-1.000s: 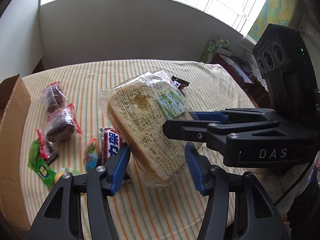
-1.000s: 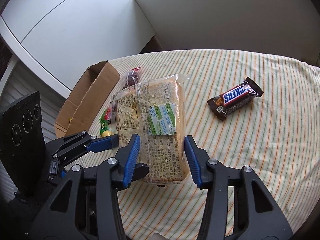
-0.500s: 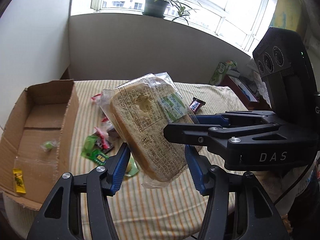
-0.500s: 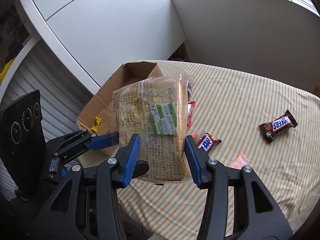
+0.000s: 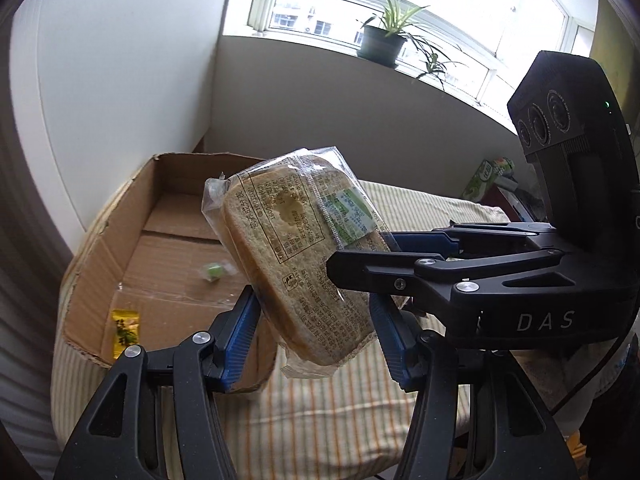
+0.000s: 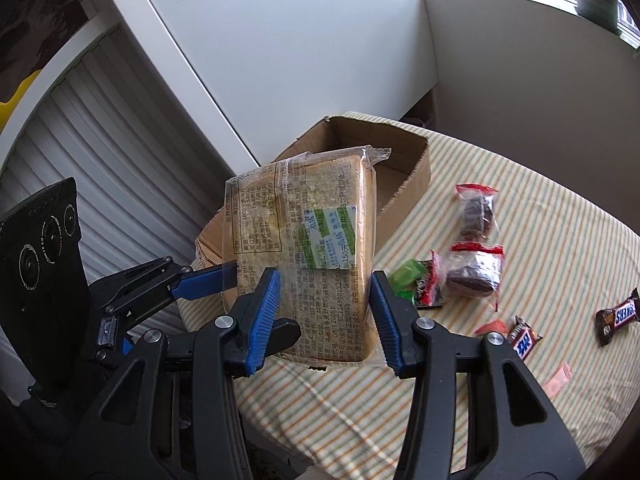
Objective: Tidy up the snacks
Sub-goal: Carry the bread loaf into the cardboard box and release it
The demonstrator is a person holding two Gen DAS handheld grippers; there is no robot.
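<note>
Daylight from a wide window with a potted plant (image 5: 380,42) on the sill falls on a striped tablecloth (image 5: 360,396) in the left wrist view. An open cardboard box (image 5: 160,256) sits at the table's left end, holding a yellow candy (image 5: 125,330) and a green candy (image 5: 213,270). The left gripper (image 5: 316,338) has its blue pads against both sides of the bagged bread (image 5: 298,264), clenched on its lower end, while the right gripper (image 5: 392,252) reaches in from the right and pinches the same pack. The bread hangs in the air beside the box's near rim, not yet over its floor.

From the right wrist view, the right gripper (image 6: 324,312) clamps the bread (image 6: 308,252) across its width; its long axis runs away from the camera, tilted up, top seal toward the box (image 6: 376,160). Wrapped cakes (image 6: 476,240), a green packet (image 6: 408,276) and chocolate bars (image 6: 616,316) lie on the cloth to the right.

To do the step well, I would carry the pack well over the box, lower it flat, then release both grips together so it does not tip out.
</note>
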